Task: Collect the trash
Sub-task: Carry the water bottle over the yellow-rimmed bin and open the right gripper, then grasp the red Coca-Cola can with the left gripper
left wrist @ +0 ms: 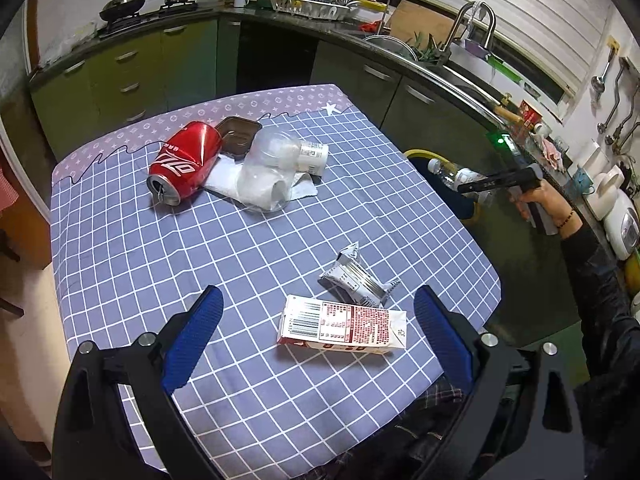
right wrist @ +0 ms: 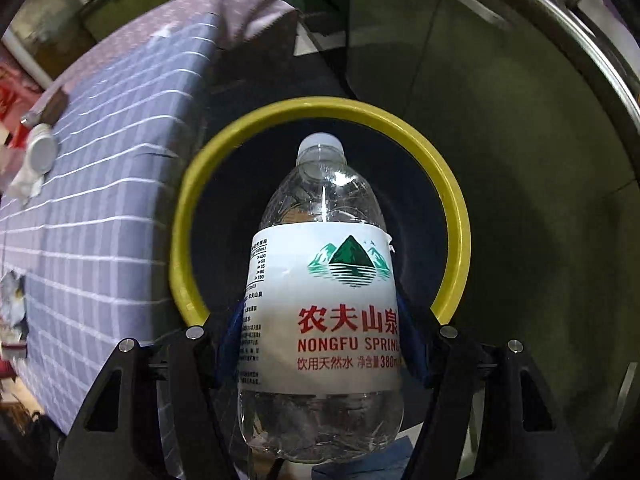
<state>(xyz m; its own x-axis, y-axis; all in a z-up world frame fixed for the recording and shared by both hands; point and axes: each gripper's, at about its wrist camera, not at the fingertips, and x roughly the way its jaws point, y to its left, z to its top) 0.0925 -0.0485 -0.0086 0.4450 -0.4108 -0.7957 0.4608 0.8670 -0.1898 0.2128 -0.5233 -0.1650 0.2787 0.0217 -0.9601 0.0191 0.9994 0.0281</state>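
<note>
Right gripper (right wrist: 320, 344) is clamping a clear Nongfu Spring water bottle (right wrist: 320, 300), label reading "NONGFU SPRING", 380ml, cap pointing at 12 o'clock over the yellow-rimmed bin (right wrist: 456, 208) beside the table. Left gripper (left wrist: 320, 344) is hovering over the checked tablecloth (left wrist: 160, 264), fingers wide, a barcoded carton (left wrist: 344, 328) between them. Crushed Coca-Cola can (left wrist: 184, 162) is lying at 11 o'clock, foil wrapper (left wrist: 358, 280) just beyond the carton.

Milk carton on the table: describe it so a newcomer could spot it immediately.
On the blue checked tablecloth, look at the near edge, between the open left tongs. The carton lies flat there, white with a barcode and red print, boxier than the crumpled silver wrapper just behind it.
</note>
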